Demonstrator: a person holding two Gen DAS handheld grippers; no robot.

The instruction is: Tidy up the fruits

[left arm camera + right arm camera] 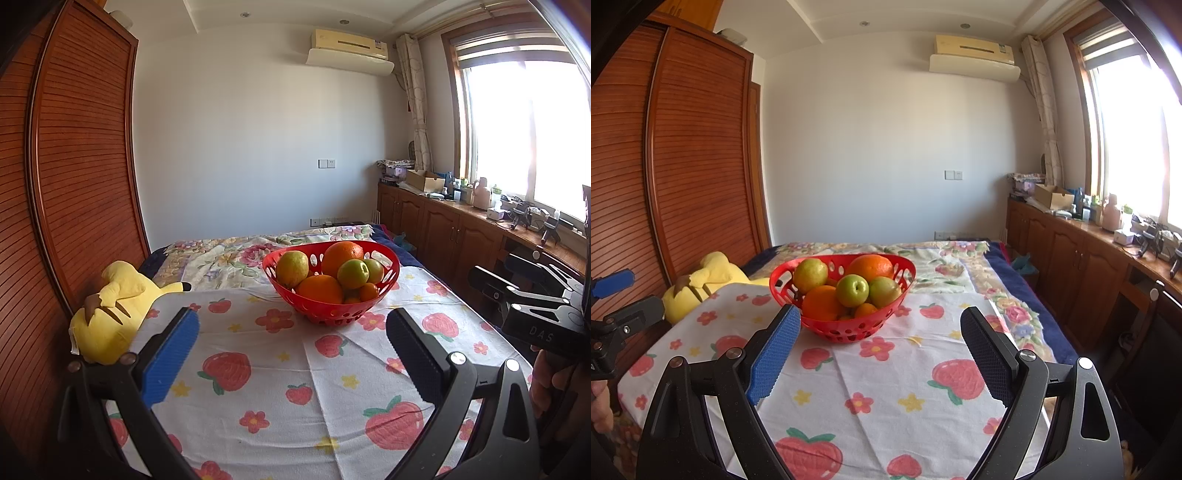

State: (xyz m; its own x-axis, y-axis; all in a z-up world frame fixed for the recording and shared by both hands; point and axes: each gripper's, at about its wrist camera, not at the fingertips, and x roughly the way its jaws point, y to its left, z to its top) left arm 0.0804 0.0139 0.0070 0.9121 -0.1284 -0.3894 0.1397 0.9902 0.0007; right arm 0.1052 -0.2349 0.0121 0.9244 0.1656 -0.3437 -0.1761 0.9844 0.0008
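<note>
Red basket (388,275) with oranges (320,289) and green apples (353,273) stands on the strawberry cloth (258,398). Left gripper (291,343) and right gripper (881,345) are both spread apart, holding nothing.

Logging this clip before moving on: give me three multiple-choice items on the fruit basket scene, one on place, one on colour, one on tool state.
1. Where does the basket stand?
A. on the strawberry-print cloth
B. on the wooden counter
C. on the floor

2. What colour is the basket?
A. blue
B. red
C. white

3. How are the two tools?
A. both shut on fruit
B. one holds an orange
C. both open and empty

Answers:
1 A: the red basket stands on the strawberry-print cloth, with the yellow plush toy off to its left.
2 B: its perforated wall is red.
3 C: the left tool and right tool show fingers spread wide, nothing between them; the fruit lies in the basket.
</note>
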